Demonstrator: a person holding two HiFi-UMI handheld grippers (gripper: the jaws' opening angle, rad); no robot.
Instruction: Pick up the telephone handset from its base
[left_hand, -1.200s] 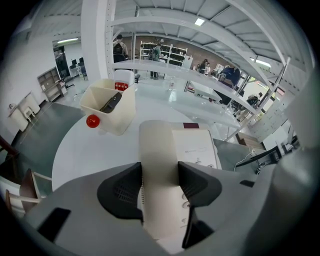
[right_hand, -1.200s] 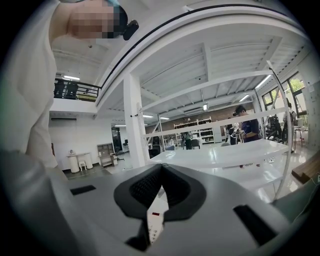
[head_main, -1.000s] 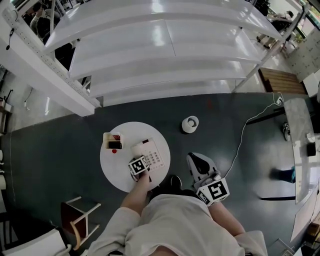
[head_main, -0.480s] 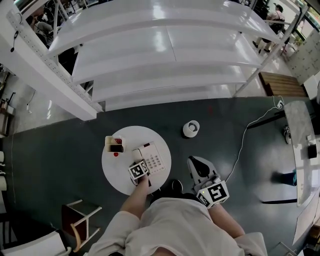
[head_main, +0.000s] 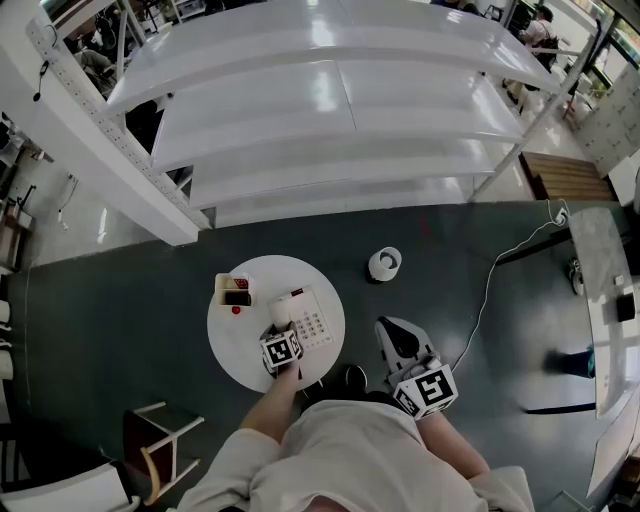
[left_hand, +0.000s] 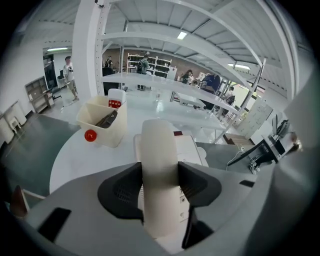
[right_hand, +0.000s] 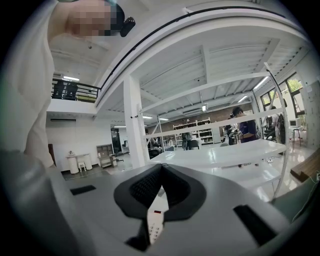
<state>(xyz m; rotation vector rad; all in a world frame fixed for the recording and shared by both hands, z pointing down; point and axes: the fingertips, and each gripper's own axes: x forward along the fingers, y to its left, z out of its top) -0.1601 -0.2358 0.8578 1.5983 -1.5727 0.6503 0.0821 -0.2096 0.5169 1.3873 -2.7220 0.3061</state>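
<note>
My left gripper (head_main: 282, 330) is shut on the white telephone handset (head_main: 280, 312) over the round white table (head_main: 235, 345). In the left gripper view both dark pads (left_hand: 121, 192) press on the sides of the handset (left_hand: 160, 165), whose far end sticks up in front of the white telephone base (left_hand: 192, 147). The base with its keypad (head_main: 312, 322) lies just right of the handset. My right gripper (head_main: 400, 340) hangs off the table to the right, above the dark floor. In its own view the right gripper (right_hand: 160, 170) has its jaws together at the tips and holds nothing.
A small white box (head_main: 234, 290) with a dark item stands at the table's far left, a red ball (left_hand: 90, 135) beside it. A round white object (head_main: 384, 264) and a white cable (head_main: 487, 275) lie on the floor. A stool (head_main: 165, 440) stands lower left. White shelving (head_main: 330, 100) spans the back.
The left gripper has risen slightly and rolled a little with the handset between its pads. The right gripper has stayed where it was.
</note>
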